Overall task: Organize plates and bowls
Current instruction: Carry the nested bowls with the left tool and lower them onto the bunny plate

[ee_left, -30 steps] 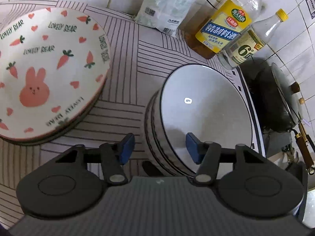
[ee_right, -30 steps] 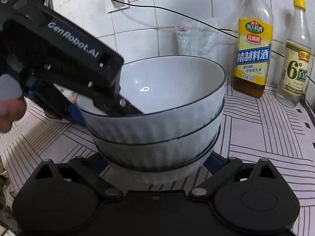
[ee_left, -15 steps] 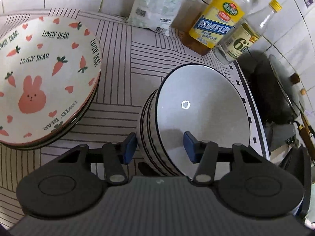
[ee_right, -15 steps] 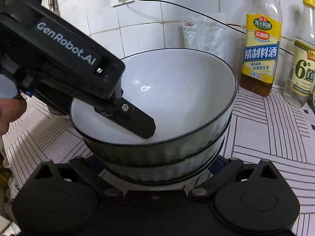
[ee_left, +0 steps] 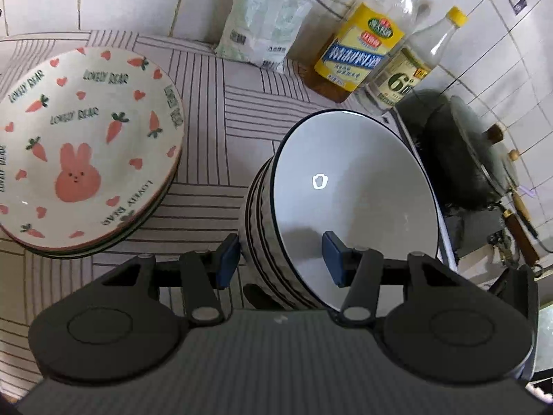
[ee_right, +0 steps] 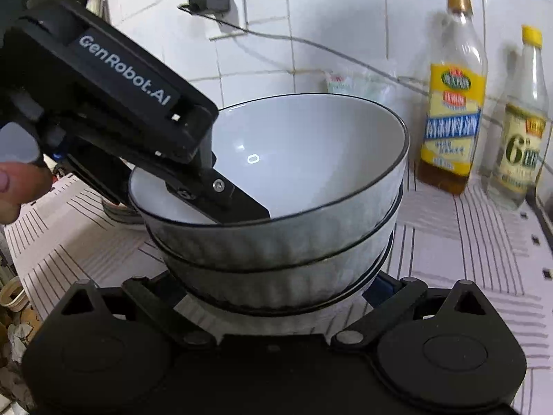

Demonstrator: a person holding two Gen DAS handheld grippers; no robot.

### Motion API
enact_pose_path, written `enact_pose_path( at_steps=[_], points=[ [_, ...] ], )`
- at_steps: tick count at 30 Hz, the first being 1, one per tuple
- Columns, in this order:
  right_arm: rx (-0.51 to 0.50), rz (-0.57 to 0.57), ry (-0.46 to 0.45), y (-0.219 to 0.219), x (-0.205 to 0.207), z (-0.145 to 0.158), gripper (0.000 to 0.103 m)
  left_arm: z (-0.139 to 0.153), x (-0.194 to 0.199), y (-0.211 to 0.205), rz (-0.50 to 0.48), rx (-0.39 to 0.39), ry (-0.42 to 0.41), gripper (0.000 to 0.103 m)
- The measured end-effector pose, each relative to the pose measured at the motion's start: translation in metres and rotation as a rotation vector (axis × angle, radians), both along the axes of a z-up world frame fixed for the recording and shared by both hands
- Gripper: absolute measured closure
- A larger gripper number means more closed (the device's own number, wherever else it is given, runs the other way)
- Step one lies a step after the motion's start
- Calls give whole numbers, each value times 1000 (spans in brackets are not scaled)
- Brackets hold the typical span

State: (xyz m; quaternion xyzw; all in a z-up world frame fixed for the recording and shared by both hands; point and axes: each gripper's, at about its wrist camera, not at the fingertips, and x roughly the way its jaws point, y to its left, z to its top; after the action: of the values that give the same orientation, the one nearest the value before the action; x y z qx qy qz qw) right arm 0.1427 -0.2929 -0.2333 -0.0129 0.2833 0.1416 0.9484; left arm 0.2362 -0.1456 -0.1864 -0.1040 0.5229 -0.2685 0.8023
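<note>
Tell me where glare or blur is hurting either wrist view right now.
Left wrist: a small lamp reflection sits inside the top bowl, edges crisp, fisheye bends the wall tiles. Right wrist: the same glint, but the bowl stack's ribbed walls and both bottles' labels smear with motion blur.

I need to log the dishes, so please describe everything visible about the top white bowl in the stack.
The top bowl is glossy white inside, apparently ceramic, with a thin dark rim and a ribbed grey-white outer wall. It sits upright, nested in at least one matching bowl below, on the striped counter. The left gripper straddles its rim, one finger inside, jaws apart. The right gripper's tips are hidden behind the stack.
</note>
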Motion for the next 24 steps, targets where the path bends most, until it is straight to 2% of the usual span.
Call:
enact_pose_path(
  at_steps=[7,14,19,24],
  points=[
    [7,62,-55,24,6,31,1,41,-5,28,11,34,-63,53],
    [23,159,-83,56,34,58,1,72,8,71,100,60,-85,52],
    [35,228,-84,84,60,60,1,72,28,101,165,72,-74,52],
    [40,268,-58,106,87,45,1,55,53,125,194,81,-35,52]
  ],
)
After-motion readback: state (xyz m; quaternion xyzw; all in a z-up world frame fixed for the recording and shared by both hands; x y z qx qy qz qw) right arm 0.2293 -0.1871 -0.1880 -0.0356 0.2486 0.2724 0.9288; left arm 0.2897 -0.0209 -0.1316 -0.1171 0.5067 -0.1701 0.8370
